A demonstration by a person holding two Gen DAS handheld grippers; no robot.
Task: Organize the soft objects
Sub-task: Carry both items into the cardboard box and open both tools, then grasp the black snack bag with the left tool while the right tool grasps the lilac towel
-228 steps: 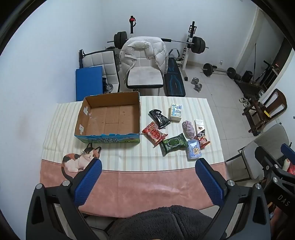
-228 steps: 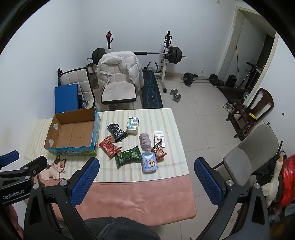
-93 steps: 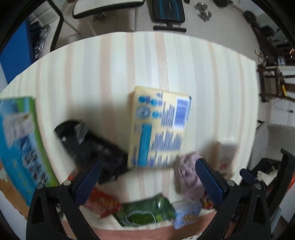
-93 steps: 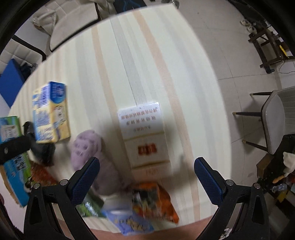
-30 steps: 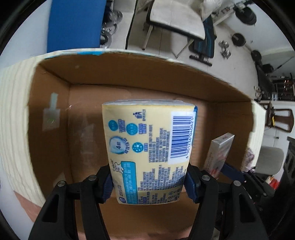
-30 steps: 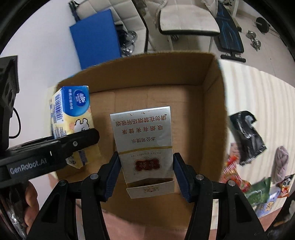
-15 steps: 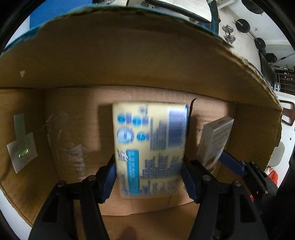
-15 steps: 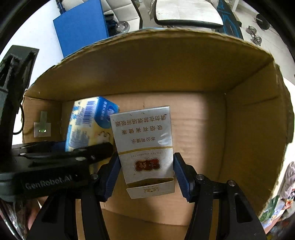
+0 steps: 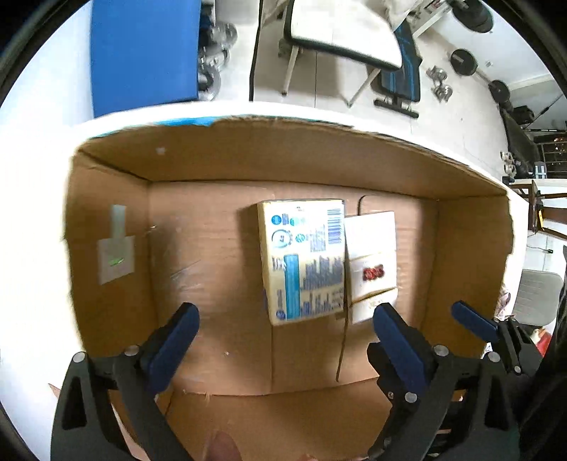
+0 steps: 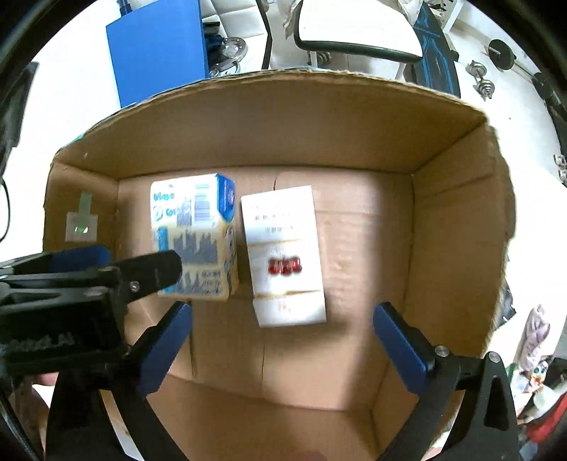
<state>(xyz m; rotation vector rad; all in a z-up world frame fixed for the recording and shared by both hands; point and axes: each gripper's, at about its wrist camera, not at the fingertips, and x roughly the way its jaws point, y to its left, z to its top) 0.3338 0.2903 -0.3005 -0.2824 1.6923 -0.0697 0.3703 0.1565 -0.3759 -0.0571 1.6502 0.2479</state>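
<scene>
A yellow-and-blue tissue pack (image 9: 303, 260) lies on the floor of the open cardboard box (image 9: 283, 156), with a white tissue pack with a red mark (image 9: 372, 262) right beside it. My left gripper (image 9: 283, 340) is open and empty above the box, just short of the yellow pack. In the right wrist view the yellow pack (image 10: 198, 244) and the white pack (image 10: 283, 255) lie side by side in the box (image 10: 453, 220). My right gripper (image 10: 283, 340) is open and empty above the white pack. The left gripper's black body (image 10: 81, 283) shows at the left there.
A blue pad (image 9: 141, 49) and a chair (image 9: 340, 32) stand on the floor behind the box, with weights (image 9: 464, 62) further right. A purple soft item (image 10: 535, 337) and other packets lie on the table to the right of the box.
Both grippers have opened and let go of their packs, which now lie side by side on the box floor. Both grippers have pulled back and up a little.
</scene>
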